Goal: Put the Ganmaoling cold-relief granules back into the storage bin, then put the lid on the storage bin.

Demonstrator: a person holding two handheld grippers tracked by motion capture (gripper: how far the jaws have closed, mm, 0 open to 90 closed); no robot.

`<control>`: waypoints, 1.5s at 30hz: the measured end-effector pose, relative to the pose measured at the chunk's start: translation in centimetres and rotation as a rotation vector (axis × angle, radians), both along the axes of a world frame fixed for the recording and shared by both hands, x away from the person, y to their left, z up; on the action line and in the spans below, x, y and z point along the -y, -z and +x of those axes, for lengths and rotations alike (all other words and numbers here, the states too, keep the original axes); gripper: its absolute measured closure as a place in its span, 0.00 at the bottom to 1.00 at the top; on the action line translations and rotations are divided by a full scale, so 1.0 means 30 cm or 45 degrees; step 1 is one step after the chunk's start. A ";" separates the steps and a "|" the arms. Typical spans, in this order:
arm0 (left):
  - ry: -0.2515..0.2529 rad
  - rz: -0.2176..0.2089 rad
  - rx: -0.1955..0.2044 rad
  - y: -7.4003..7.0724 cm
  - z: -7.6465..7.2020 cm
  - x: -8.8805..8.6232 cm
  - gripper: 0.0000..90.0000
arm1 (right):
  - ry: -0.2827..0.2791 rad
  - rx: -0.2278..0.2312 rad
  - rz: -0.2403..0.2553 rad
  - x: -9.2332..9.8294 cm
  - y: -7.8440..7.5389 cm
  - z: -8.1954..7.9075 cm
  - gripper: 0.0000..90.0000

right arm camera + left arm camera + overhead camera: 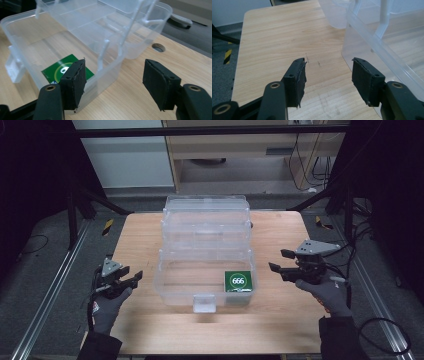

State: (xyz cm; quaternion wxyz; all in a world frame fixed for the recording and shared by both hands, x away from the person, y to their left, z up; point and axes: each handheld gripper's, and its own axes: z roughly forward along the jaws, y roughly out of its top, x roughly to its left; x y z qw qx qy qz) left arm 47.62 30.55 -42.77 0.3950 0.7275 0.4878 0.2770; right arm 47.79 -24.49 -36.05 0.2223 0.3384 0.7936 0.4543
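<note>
Light: bright overhead on the wooden table (150, 320), dark surroundings.
Glare: soft sheen on the clear box (206, 245).
Focus: near jaws slightly soft in both gripper views.

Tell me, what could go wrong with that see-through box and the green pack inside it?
1. The clear box is opened out in stacked tiers, so a bump from the right gripper, open close beside it, might tip or slide it.
2. The green pack lies in the bottom corner by the wall, so open jaws may struggle to fit round it.
3. The left gripper, also open, sits near the box's wall and could knock it.
</note>
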 end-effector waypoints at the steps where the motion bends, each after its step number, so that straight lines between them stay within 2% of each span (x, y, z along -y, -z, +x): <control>1: 0.003 0.003 0.002 -0.002 -0.001 0.000 0.49 | 0.017 -0.006 0.007 0.004 0.003 -0.002 0.40; 3: 0.021 0.002 0.015 -0.009 -0.004 0.000 0.49 | 0.058 0.028 0.047 0.014 0.014 -0.011 0.43; 4: 0.035 -0.007 0.026 -0.013 -0.005 0.002 0.49 | 0.066 0.026 0.068 0.020 0.019 -0.014 0.43; 8: 0.085 -0.008 0.063 -0.039 -0.015 0.015 0.49 | 0.126 0.058 0.091 0.044 0.040 -0.033 0.43; 10: 0.121 -0.007 0.085 -0.056 -0.021 0.024 0.49 | 0.120 0.058 0.105 0.054 0.046 -0.043 0.40; 12: 0.119 0.008 0.100 -0.072 -0.027 0.031 0.49 | 0.098 0.057 0.119 0.065 0.050 -0.053 0.39; 16: 0.117 0.014 0.108 -0.083 -0.034 0.037 0.49 | 0.043 0.070 0.138 0.064 0.049 -0.077 0.48; 18: 0.111 0.022 0.102 -0.080 -0.033 0.039 0.49 | -0.011 0.063 0.136 0.056 0.041 -0.084 0.53; 22: 0.104 0.024 0.098 -0.076 -0.031 0.040 0.47 | -0.113 0.057 0.087 0.023 0.012 -0.086 0.57; 24: 0.104 0.020 0.099 -0.074 -0.030 0.039 0.47 | -0.170 0.041 0.050 -0.003 -0.004 -0.083 0.56; 28: 0.100 0.014 0.100 -0.072 -0.029 0.035 0.48 | -0.281 -0.006 0.017 -0.071 -0.028 -0.067 0.52; 31: 0.082 0.009 0.097 -0.070 -0.028 0.028 0.48 | -0.349 -0.029 -0.046 -0.128 -0.032 -0.051 0.52; 36: 0.064 0.009 0.072 -0.058 -0.020 0.020 0.48 | -0.408 -0.062 -0.124 -0.201 -0.033 -0.026 0.53; 45: 0.029 0.019 0.040 -0.049 -0.010 0.004 0.51 | -0.495 -0.124 -0.210 -0.292 -0.049 0.014 0.58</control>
